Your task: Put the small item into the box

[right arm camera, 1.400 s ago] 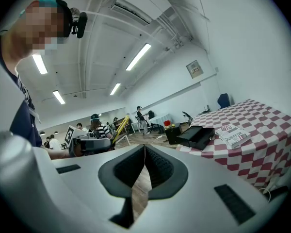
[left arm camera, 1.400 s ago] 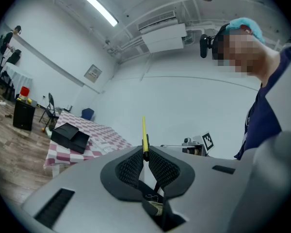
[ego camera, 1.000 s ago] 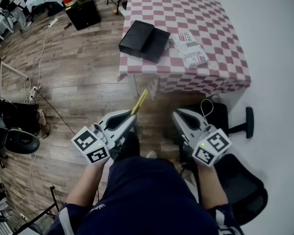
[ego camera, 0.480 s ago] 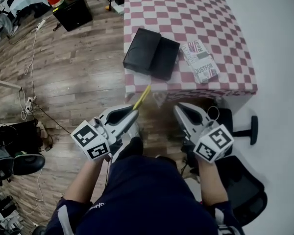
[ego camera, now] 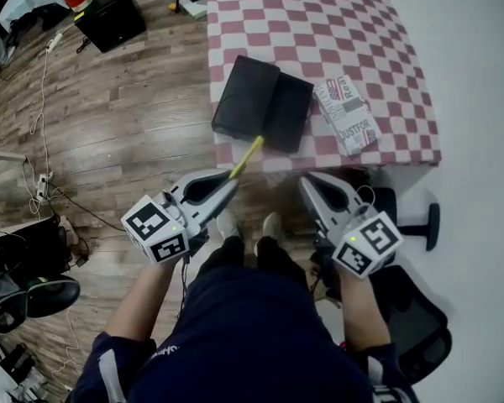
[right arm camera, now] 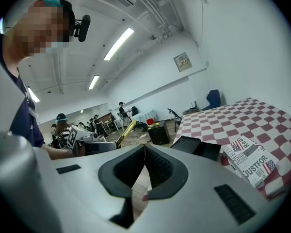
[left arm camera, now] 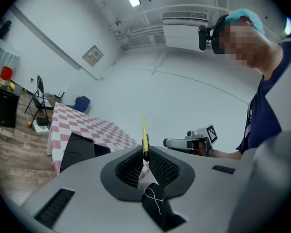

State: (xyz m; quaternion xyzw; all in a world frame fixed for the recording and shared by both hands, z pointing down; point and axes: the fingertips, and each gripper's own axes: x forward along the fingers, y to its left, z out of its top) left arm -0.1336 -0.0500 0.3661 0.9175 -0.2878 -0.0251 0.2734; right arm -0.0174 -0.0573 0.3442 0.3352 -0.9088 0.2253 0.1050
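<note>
Head view: your left gripper (ego camera: 229,181) pinches the thin yellow stick (ego camera: 246,158) at the edge of the checked table (ego camera: 361,49); your right gripper (ego camera: 307,183) is pressed together, empty; this is the carrying step, I judge; next, reach over the black box (ego camera: 260,103) and release.

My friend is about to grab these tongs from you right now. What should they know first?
Left tongs: shut on a thin yellow stick that pokes out ahead.
Right tongs: shut, nothing in them.
Black box: at the near edge of the checkered table, apparently open, with a printed packet beside it.
Done: the stick is picked up. Both tongs are over the floor, just short of the table.
Left: bring the stick over the box and let it go inside.
</note>
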